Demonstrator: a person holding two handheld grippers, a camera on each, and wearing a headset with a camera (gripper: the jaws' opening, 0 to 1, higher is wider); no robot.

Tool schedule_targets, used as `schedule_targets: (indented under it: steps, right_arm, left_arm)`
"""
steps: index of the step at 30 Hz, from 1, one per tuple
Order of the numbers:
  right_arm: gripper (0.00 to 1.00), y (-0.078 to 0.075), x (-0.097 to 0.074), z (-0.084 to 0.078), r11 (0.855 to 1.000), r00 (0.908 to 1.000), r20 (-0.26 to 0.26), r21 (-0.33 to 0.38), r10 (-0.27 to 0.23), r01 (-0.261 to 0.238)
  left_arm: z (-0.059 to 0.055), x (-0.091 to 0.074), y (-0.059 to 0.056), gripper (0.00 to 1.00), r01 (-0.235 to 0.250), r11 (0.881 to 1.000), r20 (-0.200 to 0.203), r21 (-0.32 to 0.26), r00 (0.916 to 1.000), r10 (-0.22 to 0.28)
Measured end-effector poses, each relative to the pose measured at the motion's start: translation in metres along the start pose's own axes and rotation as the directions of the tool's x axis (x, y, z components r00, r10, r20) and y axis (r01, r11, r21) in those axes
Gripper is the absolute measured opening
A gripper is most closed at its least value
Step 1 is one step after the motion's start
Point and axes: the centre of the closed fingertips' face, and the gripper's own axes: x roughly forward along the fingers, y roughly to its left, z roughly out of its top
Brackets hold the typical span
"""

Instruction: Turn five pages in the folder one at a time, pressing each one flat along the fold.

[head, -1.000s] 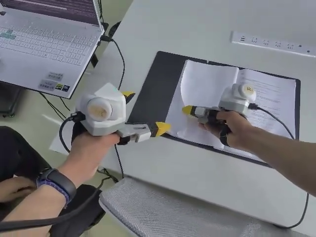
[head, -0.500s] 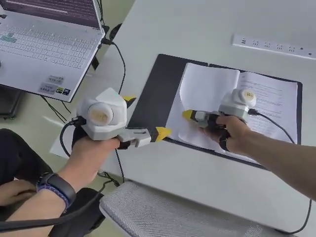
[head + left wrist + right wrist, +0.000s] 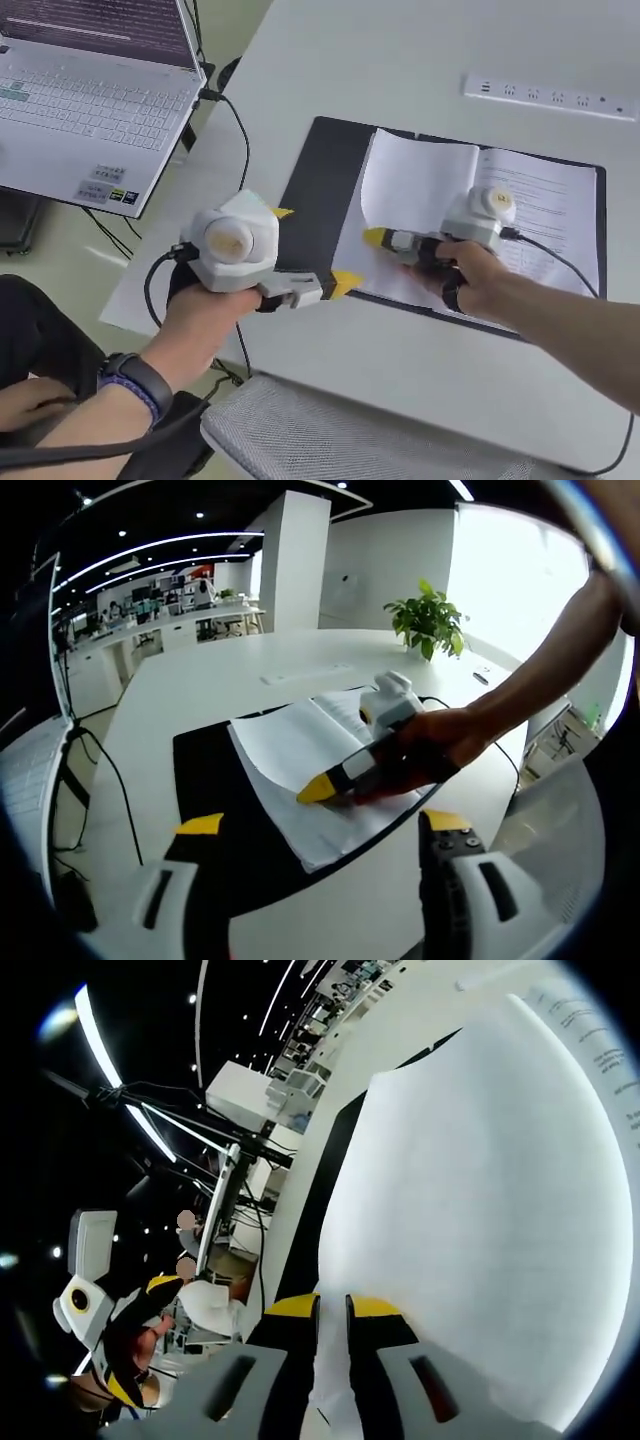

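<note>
While right gripper (image 3: 375, 238) pinches a page (image 3: 415, 185) over the white table (image 3: 400, 60) (open-plan office), left gripper (image 3: 314, 248) gapes.

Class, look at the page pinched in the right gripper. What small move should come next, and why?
Probably carry the page leftward and over onto the black cover: the right gripper is shut on its edge, the sheet arches up unflattened, and the left gripper hovers open nearby.
</note>
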Motion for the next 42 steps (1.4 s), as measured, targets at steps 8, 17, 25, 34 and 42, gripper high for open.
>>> schedule_targets:
  steps: [8, 17, 25, 34, 42]
  right_arm:
    - [0.17, 0.004, -0.004, -0.002, 1.000, 0.9999, 0.012, 0.006, 0.011, -0.011]
    - [0.30, 0.012, -0.024, 0.000, 0.997, 0.9993, -0.004, -0.061, 0.037, -0.037]
    - [0.28, 0.016, -0.058, 0.025, 0.992, 0.9965, 0.061, -0.116, 0.057, -0.050]
    - [0.28, 0.029, -0.102, 0.047, 0.985, 0.9888, 0.139, -0.168, 0.053, -0.029]
    - [0.27, 0.040, -0.125, 0.045, 0.980, 0.9859, 0.159, -0.197, 0.052, -0.020]
  left_arm:
    - [-0.008, 0.018, -0.015, 0.72, 0.054, 0.998, -0.039, 0.017, 0.9978, -0.053]
    - [-0.016, 0.041, -0.018, 0.58, 0.085, 0.995, -0.086, 0.054, 0.9931, -0.080]
    - [-0.018, 0.060, -0.016, 0.38, 0.089, 0.993, -0.101, 0.072, 0.9916, -0.081]
    - [-0.037, 0.078, -0.007, 0.31, 0.063, 0.995, -0.147, 0.071, 0.9878, -0.053]
    - [-0.058, 0.088, -0.003, 0.32, 0.050, 0.993, -0.203, 0.107, 0.9788, -0.028]
